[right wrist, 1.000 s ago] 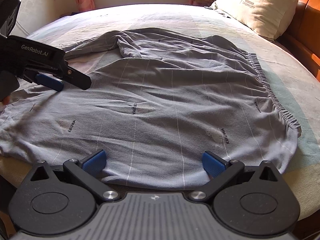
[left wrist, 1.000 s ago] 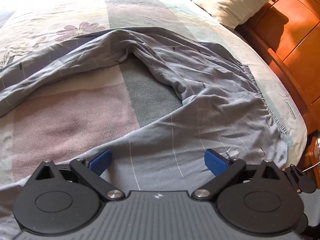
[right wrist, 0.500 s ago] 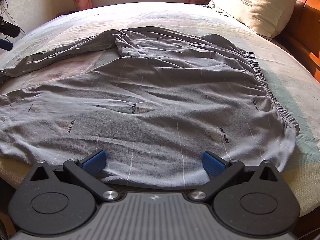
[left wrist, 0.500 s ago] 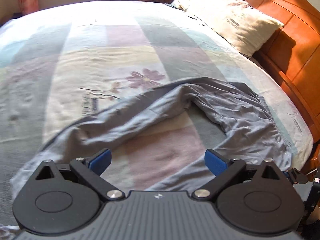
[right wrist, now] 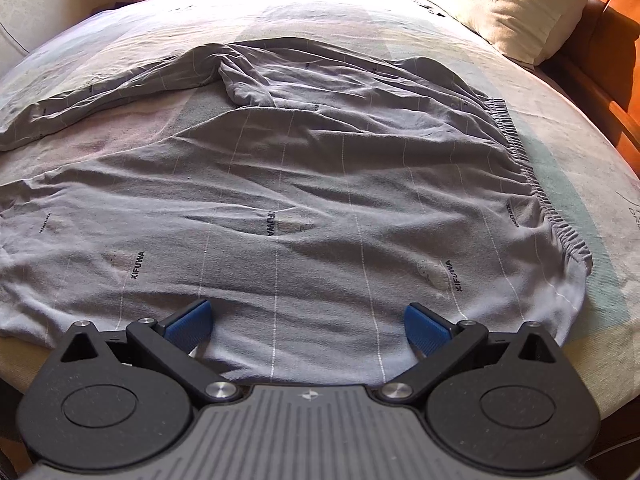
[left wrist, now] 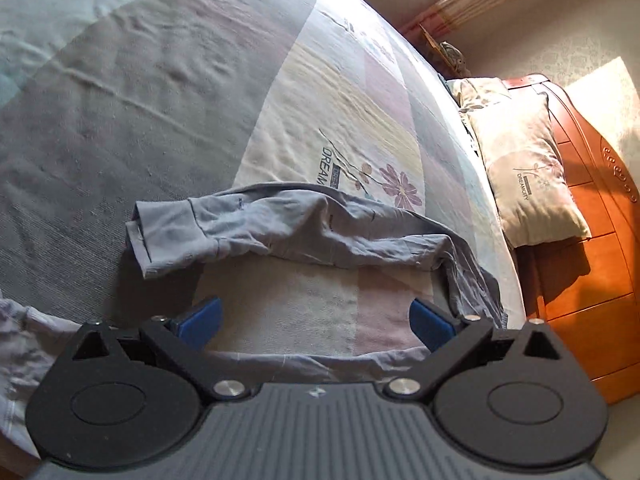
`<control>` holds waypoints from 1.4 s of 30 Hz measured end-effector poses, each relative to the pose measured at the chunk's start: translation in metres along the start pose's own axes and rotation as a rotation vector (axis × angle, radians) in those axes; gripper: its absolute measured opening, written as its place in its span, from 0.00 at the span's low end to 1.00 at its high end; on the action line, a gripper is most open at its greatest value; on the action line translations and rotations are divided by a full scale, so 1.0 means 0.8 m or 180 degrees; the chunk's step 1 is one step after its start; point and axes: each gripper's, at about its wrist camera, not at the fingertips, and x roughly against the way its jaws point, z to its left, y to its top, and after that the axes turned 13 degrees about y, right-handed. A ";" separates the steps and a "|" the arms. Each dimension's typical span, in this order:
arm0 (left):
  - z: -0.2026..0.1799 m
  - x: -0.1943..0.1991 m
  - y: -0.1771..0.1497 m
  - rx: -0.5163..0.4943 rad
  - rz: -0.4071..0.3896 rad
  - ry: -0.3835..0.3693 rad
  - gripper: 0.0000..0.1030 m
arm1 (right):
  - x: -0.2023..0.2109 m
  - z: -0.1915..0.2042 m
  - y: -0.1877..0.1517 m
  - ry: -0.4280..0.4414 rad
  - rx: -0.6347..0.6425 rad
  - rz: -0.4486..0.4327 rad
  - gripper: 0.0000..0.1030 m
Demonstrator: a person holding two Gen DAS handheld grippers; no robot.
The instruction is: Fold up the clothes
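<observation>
On the bed (right wrist: 580, 128), the grey trousers (right wrist: 304, 200) lie spread and creased, waistband toward the pillow (right wrist: 504, 4), legs splayed apart away from the pillow; no fold is made yet, so by my judgement the whole task remains. Left claw (left wrist: 316, 318) hovers wide and empty above the far trouser leg (left wrist: 280, 228), looking toward its cuff. Right claw (right wrist: 308, 322) is wide and empty, low over the near hip of the trousers, pointed across them.
</observation>
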 end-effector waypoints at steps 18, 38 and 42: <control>0.045 -0.088 0.040 0.0746 -0.0977 -0.0066 0.96 | -0.010 0.027 0.020 -0.0335 0.0251 0.0187 1.00; 0.101 -0.084 0.029 0.1270 -0.1151 -0.0354 0.69 | -0.012 0.024 0.021 -0.0299 0.0148 0.0159 1.00; 0.124 -0.083 0.027 0.1709 -0.1102 -0.0560 0.53 | -0.012 0.021 0.019 -0.0276 0.0088 0.0133 1.00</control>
